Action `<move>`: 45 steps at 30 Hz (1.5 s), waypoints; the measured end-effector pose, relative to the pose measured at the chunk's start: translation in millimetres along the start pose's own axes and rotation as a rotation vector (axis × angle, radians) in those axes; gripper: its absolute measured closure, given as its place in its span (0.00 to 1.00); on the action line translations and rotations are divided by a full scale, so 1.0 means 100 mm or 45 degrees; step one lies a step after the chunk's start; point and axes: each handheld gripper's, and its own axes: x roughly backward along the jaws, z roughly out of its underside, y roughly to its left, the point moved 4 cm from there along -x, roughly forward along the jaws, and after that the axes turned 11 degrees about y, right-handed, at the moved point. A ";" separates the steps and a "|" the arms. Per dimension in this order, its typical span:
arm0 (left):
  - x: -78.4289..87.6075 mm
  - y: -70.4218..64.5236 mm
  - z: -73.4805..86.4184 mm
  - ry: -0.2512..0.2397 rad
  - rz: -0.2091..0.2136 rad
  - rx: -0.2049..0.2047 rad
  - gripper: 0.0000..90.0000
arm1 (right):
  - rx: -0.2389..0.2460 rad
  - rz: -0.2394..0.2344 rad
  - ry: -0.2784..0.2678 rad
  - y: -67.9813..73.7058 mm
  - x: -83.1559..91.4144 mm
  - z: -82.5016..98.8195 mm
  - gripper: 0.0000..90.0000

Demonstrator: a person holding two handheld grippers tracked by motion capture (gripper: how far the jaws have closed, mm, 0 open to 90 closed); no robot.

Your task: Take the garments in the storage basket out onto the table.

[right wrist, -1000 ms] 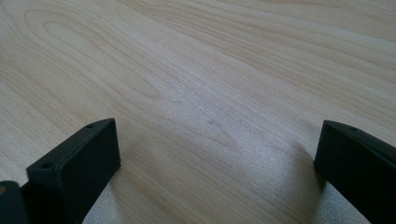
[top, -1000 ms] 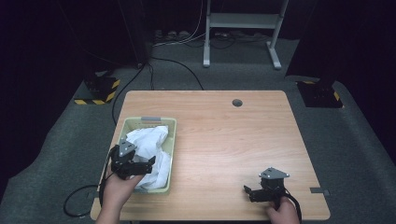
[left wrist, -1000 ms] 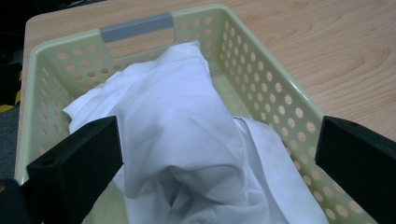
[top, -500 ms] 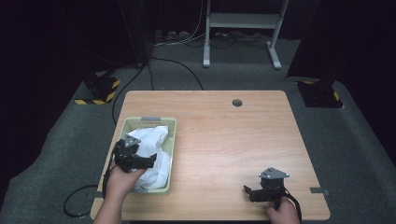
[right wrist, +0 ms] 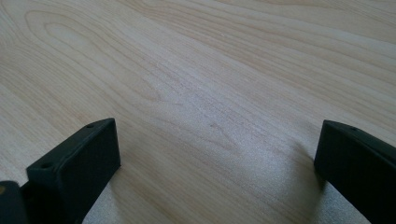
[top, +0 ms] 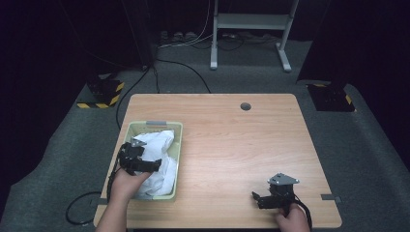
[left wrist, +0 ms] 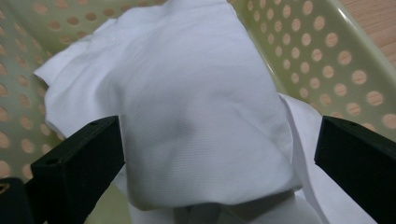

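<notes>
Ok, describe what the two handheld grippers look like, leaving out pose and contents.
Both are black. The left gripper and right gripper each carry a grey three-cornered plate on top and trail a black cable. Up close, each has two blocky matte black jaws with small holes in their top faces. No sleeves show on the forearms.

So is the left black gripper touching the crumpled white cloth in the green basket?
Cannot tell. In the left gripper view the open jaws of the left gripper straddle the white cloth, but no clear contact or gap shows.
</notes>
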 end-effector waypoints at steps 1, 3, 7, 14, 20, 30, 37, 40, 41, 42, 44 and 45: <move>0.00 0.00 0.00 0.000 0.000 0.000 0.01 | 0.000 0.000 0.000 0.00 0.00 0.00 0.00; -0.04 -0.01 0.00 0.031 0.025 0.015 0.01 | 0.000 0.000 0.000 0.00 0.00 0.00 0.00; -0.11 -0.01 0.00 0.064 0.029 0.015 0.01 | 0.002 0.000 0.001 0.00 0.00 0.00 0.00; -0.26 -0.03 0.00 0.169 0.069 0.028 0.01 | 0.003 -0.002 0.000 0.00 0.00 0.00 0.00; -0.41 -0.03 0.00 0.287 0.033 0.011 0.01 | 0.002 -0.002 0.001 0.00 0.00 0.00 0.00; -0.56 -0.05 0.01 0.416 0.023 -0.018 0.00 | 0.004 -0.004 0.001 0.00 0.00 0.00 0.00; -0.60 -0.07 0.00 0.447 -0.028 -0.070 0.04 | 0.004 -0.004 0.001 0.00 0.00 0.00 0.00; -0.58 -0.08 -0.01 0.430 -0.035 -0.085 0.10 | 0.004 -0.004 0.001 0.00 0.00 0.00 0.00; -0.57 -0.09 -0.01 0.417 -0.032 -0.095 0.15 | 0.004 -0.004 0.001 0.00 0.00 0.00 0.00; -0.55 -0.10 -0.02 0.404 -0.030 -0.108 0.21 | 0.004 -0.004 0.001 0.00 0.00 0.00 0.00; -0.53 -0.13 -0.02 0.393 -0.021 -0.147 0.31 | 0.005 -0.004 0.000 0.00 0.00 0.00 0.00; -0.52 -0.15 -0.02 0.389 -0.019 -0.173 0.37 | 0.005 -0.004 0.000 0.00 0.00 0.00 0.00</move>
